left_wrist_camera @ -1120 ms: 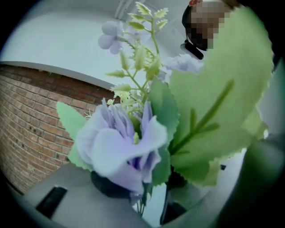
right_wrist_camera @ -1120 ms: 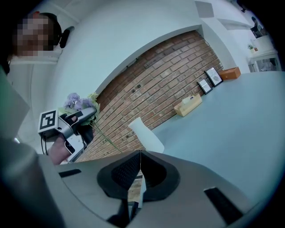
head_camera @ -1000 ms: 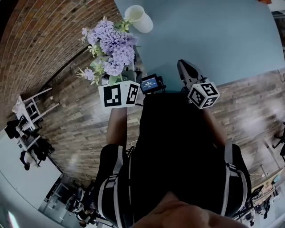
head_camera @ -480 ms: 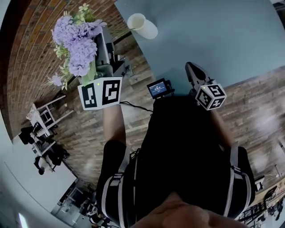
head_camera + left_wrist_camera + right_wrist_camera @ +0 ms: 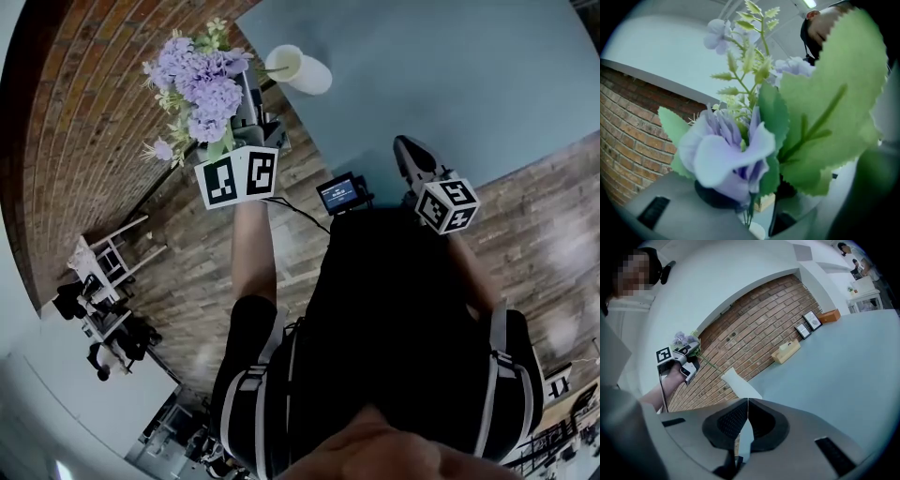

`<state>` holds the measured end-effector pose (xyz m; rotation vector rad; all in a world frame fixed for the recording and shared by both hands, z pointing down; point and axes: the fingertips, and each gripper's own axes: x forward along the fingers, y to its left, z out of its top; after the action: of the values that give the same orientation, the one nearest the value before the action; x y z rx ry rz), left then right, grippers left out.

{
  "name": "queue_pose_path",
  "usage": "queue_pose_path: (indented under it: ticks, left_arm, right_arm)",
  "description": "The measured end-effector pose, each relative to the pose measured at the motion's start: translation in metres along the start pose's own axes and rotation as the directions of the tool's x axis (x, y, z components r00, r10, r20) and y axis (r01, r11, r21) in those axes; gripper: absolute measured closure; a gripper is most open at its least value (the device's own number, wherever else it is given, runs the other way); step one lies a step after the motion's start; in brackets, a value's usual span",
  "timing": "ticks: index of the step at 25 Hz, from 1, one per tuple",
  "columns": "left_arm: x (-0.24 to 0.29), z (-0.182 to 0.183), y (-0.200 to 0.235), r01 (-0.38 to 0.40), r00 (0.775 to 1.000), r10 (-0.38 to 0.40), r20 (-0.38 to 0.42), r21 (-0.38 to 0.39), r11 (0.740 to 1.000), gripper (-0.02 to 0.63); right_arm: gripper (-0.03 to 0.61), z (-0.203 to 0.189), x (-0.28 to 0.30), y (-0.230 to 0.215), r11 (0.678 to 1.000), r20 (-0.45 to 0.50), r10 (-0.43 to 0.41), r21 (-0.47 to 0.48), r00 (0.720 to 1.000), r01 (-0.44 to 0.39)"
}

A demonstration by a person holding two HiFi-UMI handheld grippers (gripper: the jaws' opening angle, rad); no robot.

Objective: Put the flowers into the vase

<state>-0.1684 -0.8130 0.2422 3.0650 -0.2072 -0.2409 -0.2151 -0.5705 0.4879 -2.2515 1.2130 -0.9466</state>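
Biggest thing in shot is the blue-grey bench [image 5: 450, 84], bare across most of its top, with the brick wall [image 5: 84, 112] along one side and plank floor [image 5: 187, 253] under me. Off at the left edge of the head view there's a cluster of chairs [image 5: 98, 272], well clear of everything.

The flowers [image 5: 202, 84], a purple bunch with big green leaves, are up in the air just off the bench corner, beside the vase [image 5: 298, 67] and not in it. My left claw [image 5: 251, 117] is clamped on the stems. In the left gripper view that bunch is what stands in the way: petals and leaves fill nearly the whole frame, so I can't make out the vase there.

The right gripper view sorts that out. It shows the white vase standing near the bench edge and a thin green stem [image 5: 708, 363] running from the left claw toward its mouth. I can't tell if the tip touches. It also picks up stuff along the wall that the head view misses: a wooden box [image 5: 786, 351], two picture frames [image 5: 808, 323] and an orange box [image 5: 828, 315].

The right claw [image 5: 747, 403] has its jaws pressed together, nothing in them, and hangs over the near edge of the bench.
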Motion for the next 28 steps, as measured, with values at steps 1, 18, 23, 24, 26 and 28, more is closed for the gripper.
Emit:
queue_pose_path:
  ticks: [1,18,23,24,26,28]
  left_arm:
    - [0.002,-0.010,0.000,0.005,1.000,-0.004,-0.012,0.004,1.000,0.407]
    - [0.021,-0.141,0.000,0.066,0.963,-0.058,-0.265,0.021,0.998,0.405]
    - [0.023,-0.159,0.004,0.054,0.948,-0.042,-0.316,0.029,0.998,0.403]
    - [0.023,-0.162,0.004,0.056,0.946,-0.039,-0.322,0.043,0.997,0.399]
    - [0.022,-0.164,0.003,0.061,0.946,-0.032,-0.322,0.081,0.995,0.397]
    - [0.022,-0.166,0.002,0.064,0.946,-0.019,-0.324,0.129,0.990,0.394]
  right_arm:
    - [0.560,-0.001,0.001,-0.001,1.000,-0.003,-0.001,0.001,1.000,0.001]
    - [0.560,-0.009,0.015,-0.019,0.999,-0.040,-0.020,0.026,0.999,0.022]
    - [0.560,-0.008,0.016,-0.021,0.999,-0.038,-0.030,0.031,0.999,0.031]
    - [0.560,-0.008,0.016,-0.020,0.999,-0.038,-0.029,0.031,0.999,0.030]
    - [0.560,-0.008,0.016,-0.021,0.999,-0.039,-0.030,0.031,0.999,0.031]
    - [0.560,-0.008,0.016,-0.021,0.999,-0.039,-0.031,0.031,0.999,0.033]
